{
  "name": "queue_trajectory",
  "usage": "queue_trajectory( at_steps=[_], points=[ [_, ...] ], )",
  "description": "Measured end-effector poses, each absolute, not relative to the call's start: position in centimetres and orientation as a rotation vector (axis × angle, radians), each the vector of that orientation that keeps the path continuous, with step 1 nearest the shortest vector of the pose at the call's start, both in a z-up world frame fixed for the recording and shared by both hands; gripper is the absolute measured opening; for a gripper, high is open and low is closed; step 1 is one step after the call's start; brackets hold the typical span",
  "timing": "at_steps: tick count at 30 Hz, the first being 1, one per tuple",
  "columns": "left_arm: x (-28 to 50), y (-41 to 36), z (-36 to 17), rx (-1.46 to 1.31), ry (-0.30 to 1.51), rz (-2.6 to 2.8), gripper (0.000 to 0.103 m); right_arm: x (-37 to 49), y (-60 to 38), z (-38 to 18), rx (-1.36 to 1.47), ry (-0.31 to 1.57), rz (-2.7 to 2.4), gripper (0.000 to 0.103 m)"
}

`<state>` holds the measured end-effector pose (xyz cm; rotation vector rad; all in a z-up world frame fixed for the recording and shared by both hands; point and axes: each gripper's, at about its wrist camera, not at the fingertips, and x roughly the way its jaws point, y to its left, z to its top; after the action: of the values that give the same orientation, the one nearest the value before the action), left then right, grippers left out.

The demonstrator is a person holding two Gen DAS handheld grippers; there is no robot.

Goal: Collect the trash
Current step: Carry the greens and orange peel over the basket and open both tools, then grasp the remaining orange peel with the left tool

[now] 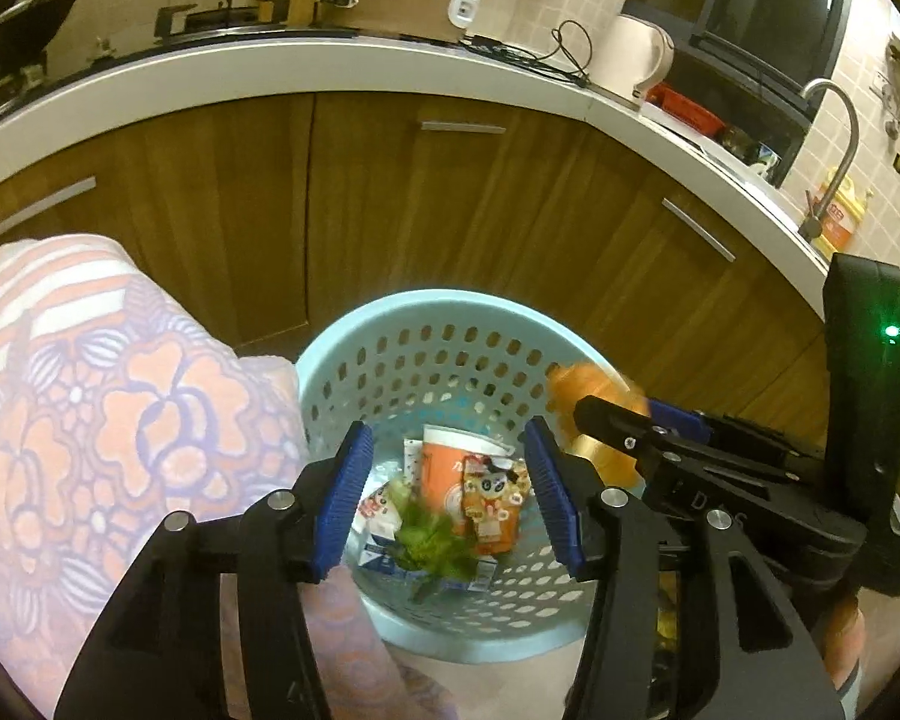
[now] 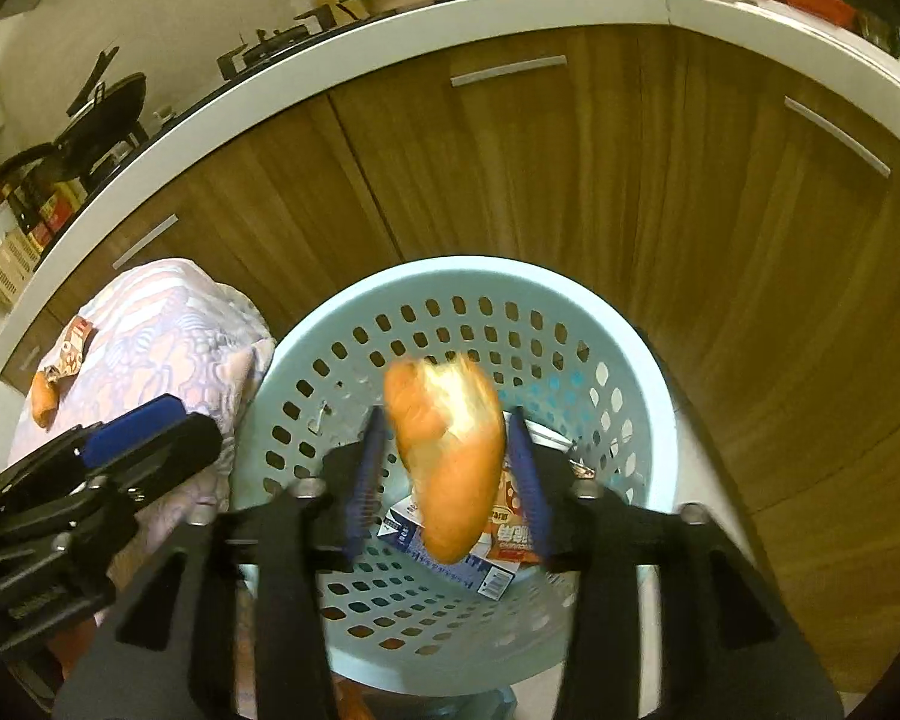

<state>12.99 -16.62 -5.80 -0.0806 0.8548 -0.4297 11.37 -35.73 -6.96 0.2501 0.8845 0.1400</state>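
On the left stands a surface draped in a flowered cloth (image 1: 108,420), orange and lilac, and the right wrist view shows a snack wrapper (image 2: 73,349) and a small orange scrap (image 2: 44,402) lying on top of it, well apart from the bin. Just beside the cloth, in front of brown wooden cabinet doors (image 1: 390,198) under a white counter (image 1: 306,69), sits a pale blue perforated basket (image 1: 450,312). The left gripper (image 1: 447,501) hangs over the basket's mouth with its blue pads (image 1: 345,504) standing clearly apart and nothing pressed between them; below that gap, inside the basket, lie an orange paper cup (image 1: 441,474), a printed snack packet (image 1: 495,501), a white and blue carton (image 1: 378,531) and a blurred clump of green leaves (image 1: 432,540), which seems to be in mid-air or resting on the heap; which one cannot be told. To the right, the right gripper (image 2: 447,474) also hangs above the basket, its jaws parted, and a piece of orange peel (image 2: 447,456) sits blurred in the gap between the pads, apparently touching neither, so it looks loose rather than gripped. Under it lie the carton and a red packet (image 2: 513,534). Farther right on the counter stand a cream kettle (image 1: 639,57) and a curved tap (image 1: 834,150).
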Motion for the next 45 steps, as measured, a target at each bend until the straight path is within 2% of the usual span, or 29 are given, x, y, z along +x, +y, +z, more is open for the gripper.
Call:
queue_trajectory(
  at_steps=[9,18,32,39,45],
  points=[
    [12.2,-14.2,-4.7,-0.119,0.819,-0.392,0.051,10.7,-35.0,-5.4,0.230,0.839,0.153,0.048],
    [10.0,-9.6,-2.4,-0.169,0.745,-0.308,0.051,10.1,-29.3,-2.2,0.129,0.769,0.243,0.048],
    [6.1,8.1,0.6,-0.338,0.636,0.068,0.051,10.4,-15.1,1.5,-0.022,0.707,0.467,0.048],
    [7.4,16.1,-0.5,-0.456,0.696,0.170,0.051,11.2,-8.6,2.0,-0.082,0.712,0.557,0.048],
    [10.4,17.8,-2.9,-0.494,0.766,0.160,0.051,12.5,-4.9,2.4,-0.108,0.720,0.601,0.048]
  ],
)
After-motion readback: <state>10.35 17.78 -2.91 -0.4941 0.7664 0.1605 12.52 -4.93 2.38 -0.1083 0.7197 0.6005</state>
